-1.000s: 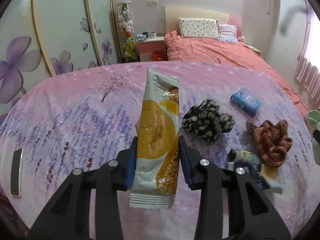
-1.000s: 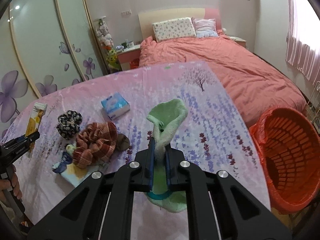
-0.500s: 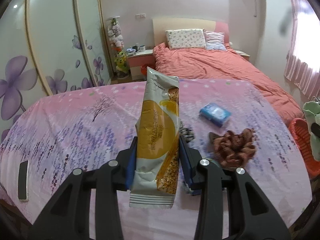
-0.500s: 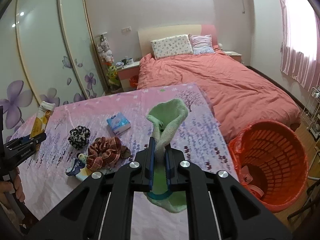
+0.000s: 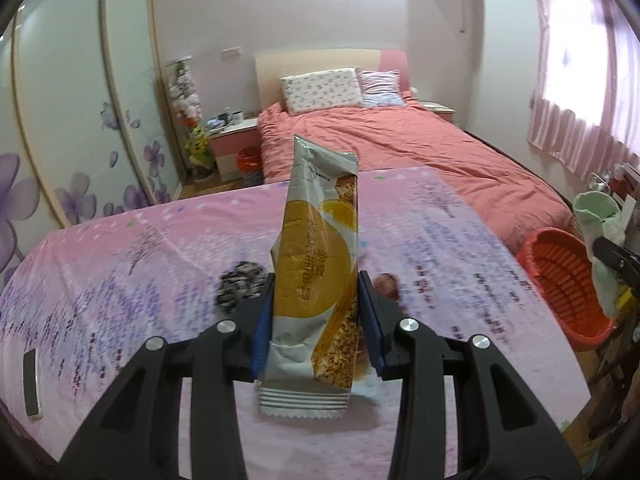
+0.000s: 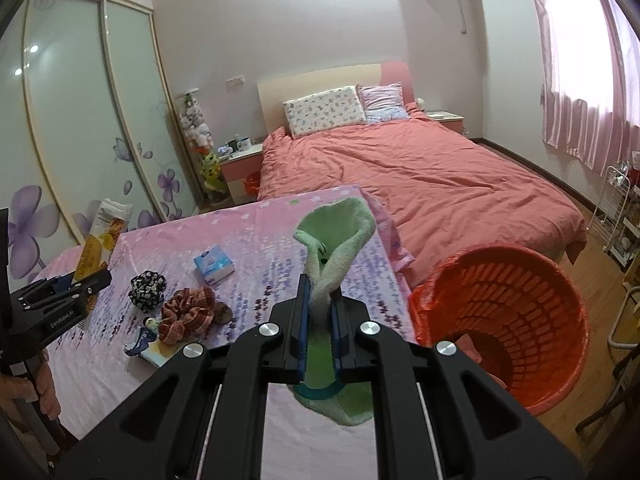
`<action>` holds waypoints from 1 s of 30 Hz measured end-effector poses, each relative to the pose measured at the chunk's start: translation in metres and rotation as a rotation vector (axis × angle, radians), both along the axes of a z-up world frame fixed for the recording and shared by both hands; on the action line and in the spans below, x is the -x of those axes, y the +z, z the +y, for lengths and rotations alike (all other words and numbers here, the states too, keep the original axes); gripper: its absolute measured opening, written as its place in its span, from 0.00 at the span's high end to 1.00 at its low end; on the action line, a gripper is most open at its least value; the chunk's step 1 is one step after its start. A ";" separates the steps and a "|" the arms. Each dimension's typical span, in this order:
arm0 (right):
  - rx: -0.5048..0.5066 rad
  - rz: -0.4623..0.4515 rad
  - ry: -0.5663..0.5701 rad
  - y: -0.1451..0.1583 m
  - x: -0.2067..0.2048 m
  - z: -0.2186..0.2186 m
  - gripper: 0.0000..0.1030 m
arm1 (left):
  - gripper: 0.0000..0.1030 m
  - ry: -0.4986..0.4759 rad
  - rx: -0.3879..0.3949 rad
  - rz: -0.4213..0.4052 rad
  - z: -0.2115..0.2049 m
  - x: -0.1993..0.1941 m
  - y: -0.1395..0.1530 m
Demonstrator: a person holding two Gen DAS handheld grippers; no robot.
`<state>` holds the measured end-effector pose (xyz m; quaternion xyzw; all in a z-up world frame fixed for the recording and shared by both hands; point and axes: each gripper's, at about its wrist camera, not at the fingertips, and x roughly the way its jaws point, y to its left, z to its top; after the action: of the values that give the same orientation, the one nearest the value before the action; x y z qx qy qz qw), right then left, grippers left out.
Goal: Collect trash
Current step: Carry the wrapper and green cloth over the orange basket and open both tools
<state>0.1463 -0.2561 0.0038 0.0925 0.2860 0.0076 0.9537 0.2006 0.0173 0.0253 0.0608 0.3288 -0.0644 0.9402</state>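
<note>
Your left gripper (image 5: 316, 320) is clamped on the snack wrapper (image 5: 316, 264), your right gripper (image 6: 320, 320) pinches the green sock (image 6: 336, 240), orange basket (image 6: 520, 304) just right of the table (image 6: 256, 248).

We note a yellow-and-silver snack wrapper (image 5: 316, 276), a pale green sock (image 6: 334, 248), an orange basket (image 6: 520, 280), and a pink lavender-print tablecloth (image 5: 120, 272).

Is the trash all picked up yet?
Not yet. The left gripper holds a snack wrapper, the right gripper a green sock, neither over the orange basket. Scrunchies and a tissue pack remain on the table.
</note>
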 end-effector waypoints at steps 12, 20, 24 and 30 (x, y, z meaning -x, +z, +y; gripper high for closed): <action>-0.025 -0.012 -0.092 -0.002 0.015 -0.052 0.91 | 0.63 -0.147 0.027 0.014 -0.091 0.005 -0.001; -0.037 -0.005 -0.155 -0.009 0.020 -0.087 0.91 | 0.63 -0.239 0.035 0.036 -0.148 0.009 -0.009; -0.049 0.002 -0.184 -0.015 0.020 -0.102 0.91 | 0.63 -0.281 0.045 0.054 -0.173 0.009 -0.015; -0.073 0.016 -0.226 -0.024 0.017 -0.126 0.91 | 0.63 -0.353 0.051 0.078 -0.215 0.009 -0.028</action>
<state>0.1295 -0.3819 -0.0200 0.1587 0.2808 -0.0901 0.9423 0.1911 -0.1978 -0.0030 0.0914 0.3475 -0.2391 0.9021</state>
